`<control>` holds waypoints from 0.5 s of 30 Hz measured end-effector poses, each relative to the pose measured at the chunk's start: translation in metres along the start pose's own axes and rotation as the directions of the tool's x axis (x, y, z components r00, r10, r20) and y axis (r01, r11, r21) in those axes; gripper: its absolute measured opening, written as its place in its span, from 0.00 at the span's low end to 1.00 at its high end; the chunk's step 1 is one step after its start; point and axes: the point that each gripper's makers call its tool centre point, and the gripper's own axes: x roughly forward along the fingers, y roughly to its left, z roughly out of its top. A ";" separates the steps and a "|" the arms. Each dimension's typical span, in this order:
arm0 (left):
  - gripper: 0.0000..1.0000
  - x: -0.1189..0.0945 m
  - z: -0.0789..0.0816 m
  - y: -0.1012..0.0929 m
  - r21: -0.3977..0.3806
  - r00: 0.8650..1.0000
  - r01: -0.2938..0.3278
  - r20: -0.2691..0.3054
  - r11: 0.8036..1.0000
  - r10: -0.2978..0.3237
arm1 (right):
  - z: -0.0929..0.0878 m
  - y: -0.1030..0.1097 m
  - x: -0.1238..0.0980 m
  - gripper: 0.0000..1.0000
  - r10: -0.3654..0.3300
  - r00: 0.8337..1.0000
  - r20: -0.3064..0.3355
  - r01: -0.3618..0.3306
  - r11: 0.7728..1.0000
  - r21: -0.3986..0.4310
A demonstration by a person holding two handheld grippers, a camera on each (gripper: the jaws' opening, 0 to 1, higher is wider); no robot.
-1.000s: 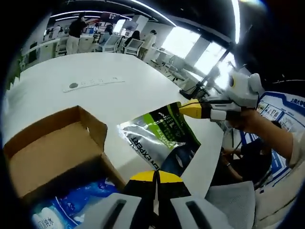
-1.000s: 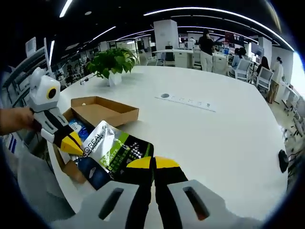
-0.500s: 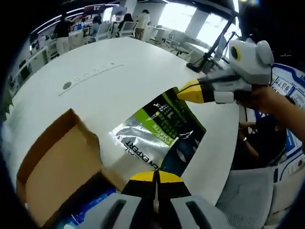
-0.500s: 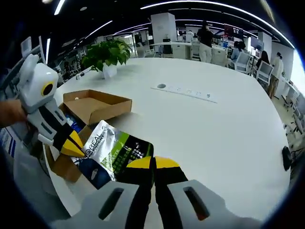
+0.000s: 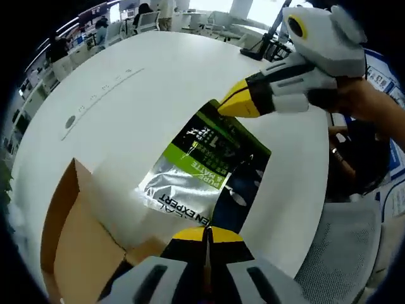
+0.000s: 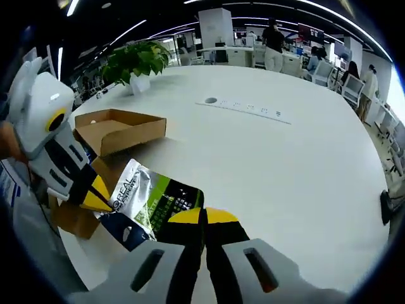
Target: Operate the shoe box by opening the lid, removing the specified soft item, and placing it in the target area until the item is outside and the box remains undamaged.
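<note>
Now both claws, left claw (image 5: 207,235) and right claw (image 6: 204,218), pinch opposite ends of the foil pouch (image 5: 204,173), clear beside the open shoe box (image 6: 114,130); lower it level onto the bench (image 6: 266,171) before letting go.

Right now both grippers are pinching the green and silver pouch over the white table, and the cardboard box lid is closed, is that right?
Not quite: the cardboard box is open, its lid flipped back, as the right gripper view shows. The rest holds: the left gripper and right gripper each pinch an end of the green and silver pouch over the white table.
</note>
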 end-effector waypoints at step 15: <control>0.00 0.015 -0.001 0.009 0.162 0.996 -0.039 -0.077 0.986 0.052 | -0.017 -0.011 0.010 0.00 -0.002 1.000 -0.026 0.003 0.999 0.034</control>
